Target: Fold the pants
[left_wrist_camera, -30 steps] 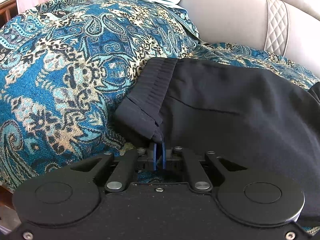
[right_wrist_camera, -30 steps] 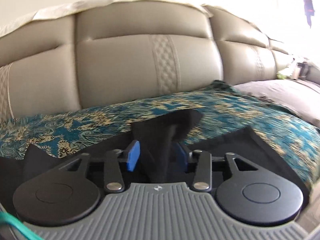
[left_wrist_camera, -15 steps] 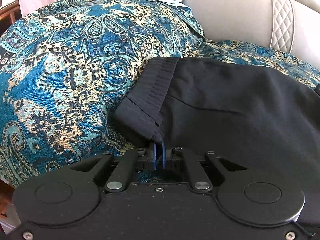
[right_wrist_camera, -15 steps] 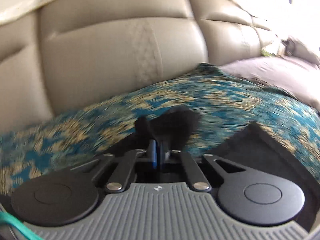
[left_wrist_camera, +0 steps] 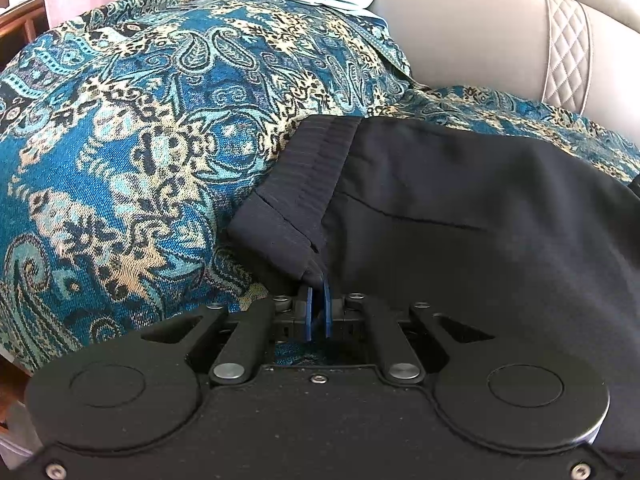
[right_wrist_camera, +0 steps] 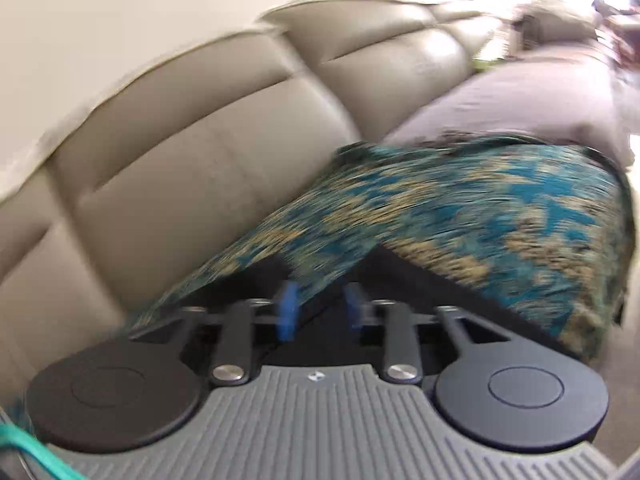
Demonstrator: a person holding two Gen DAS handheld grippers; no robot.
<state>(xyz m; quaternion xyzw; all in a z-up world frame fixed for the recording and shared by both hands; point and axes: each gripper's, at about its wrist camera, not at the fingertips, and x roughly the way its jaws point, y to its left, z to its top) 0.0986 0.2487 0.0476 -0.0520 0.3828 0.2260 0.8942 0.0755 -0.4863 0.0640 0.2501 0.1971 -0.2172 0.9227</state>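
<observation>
The black pants [left_wrist_camera: 460,216] lay spread on the paisley throw [left_wrist_camera: 120,140] over the sofa [right_wrist_camera: 180,168], waistband toward eleven o'clock. The left gripper [left_wrist_camera: 317,310] had its fingers pinched tight on the waistband corner, anchoring it. The right gripper [right_wrist_camera: 320,308] was opening, nothing between its fingers; half a second before it had been clamped on a bunched fold of cloth, now released. The fold seemed laid; next, probably, a fresh grasp toward three o'clock.
</observation>
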